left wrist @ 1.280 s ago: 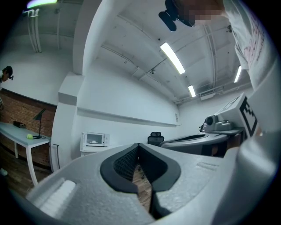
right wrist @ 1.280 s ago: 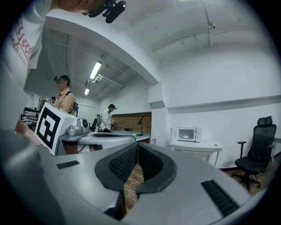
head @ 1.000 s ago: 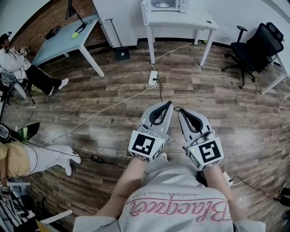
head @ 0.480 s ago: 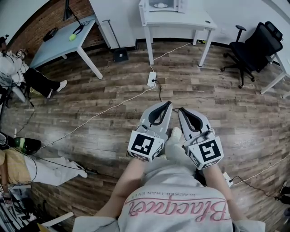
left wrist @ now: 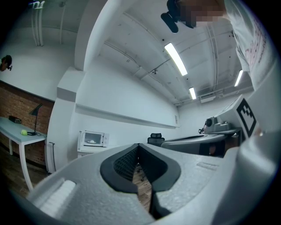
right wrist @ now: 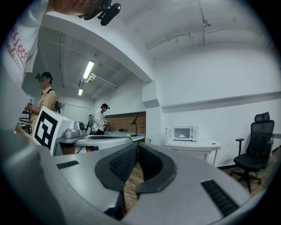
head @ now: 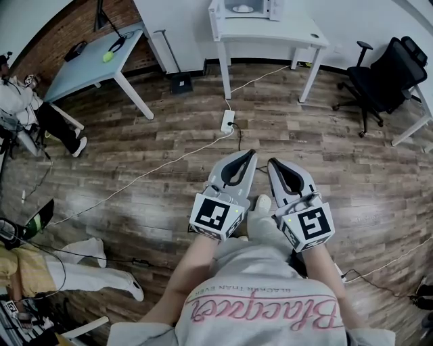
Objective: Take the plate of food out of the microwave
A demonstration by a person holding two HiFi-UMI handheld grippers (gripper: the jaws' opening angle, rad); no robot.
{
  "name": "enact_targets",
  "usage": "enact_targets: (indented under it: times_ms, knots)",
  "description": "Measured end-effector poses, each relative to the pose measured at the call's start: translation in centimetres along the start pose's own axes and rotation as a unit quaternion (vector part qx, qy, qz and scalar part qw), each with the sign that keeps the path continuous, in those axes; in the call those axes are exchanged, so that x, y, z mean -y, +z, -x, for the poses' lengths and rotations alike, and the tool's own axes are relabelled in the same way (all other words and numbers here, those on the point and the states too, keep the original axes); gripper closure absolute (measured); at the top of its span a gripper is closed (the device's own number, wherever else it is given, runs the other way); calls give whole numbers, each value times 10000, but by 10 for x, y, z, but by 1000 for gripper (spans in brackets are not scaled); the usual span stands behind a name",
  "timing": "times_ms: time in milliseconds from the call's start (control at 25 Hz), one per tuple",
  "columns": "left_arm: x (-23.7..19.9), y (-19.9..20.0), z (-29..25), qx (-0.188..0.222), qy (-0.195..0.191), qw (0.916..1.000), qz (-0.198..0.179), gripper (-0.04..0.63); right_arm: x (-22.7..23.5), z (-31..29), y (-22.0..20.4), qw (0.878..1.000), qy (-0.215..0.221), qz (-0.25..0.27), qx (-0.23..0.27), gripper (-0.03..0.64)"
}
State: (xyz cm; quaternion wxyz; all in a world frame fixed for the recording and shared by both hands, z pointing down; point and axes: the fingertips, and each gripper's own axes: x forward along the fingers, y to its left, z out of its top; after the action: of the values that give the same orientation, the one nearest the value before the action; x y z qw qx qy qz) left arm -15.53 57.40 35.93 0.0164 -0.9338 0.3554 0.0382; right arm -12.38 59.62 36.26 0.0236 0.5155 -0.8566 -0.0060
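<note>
My left gripper (head: 248,155) and right gripper (head: 273,164) are both closed and empty. The plate (head: 241,8) sits in the microwave (head: 246,9) at 12 o'clock, well apart from me. I judge it stiff, breakable and slick, so I'd pinch the rim and keep it level.

You stand on a floor (head: 352,176) of brown wood planks. In front of you, a white tabletop (head: 298,30) stands against a white wall (right wrist: 219,88). To your left, a brick wall (head: 54,37) runs behind a pale blue table (head: 78,71). To your right, you see a black office chair (head: 385,71) on wheels. A white power strip (head: 228,121) lies on the floor near the legs of the white tabletop, and a white cable (head: 155,169) goes from it across the planks to the left. Above you, long light tubes (left wrist: 175,59) shine on the white ceiling (left wrist: 131,57).
</note>
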Motion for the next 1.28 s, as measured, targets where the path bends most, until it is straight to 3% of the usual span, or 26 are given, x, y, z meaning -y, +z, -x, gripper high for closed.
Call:
enact_targets:
  times_ms: [640, 1280]
  knots:
    - [-53, -4, -99, -86, 79, 9999, -29, 589, 85, -80, 10, 9998, 154, -134, 51, 601]
    - [-108, -1, -189, -19, 563, 9984, -45, 589, 170, -152, 18, 9983, 570, -124, 17, 601]
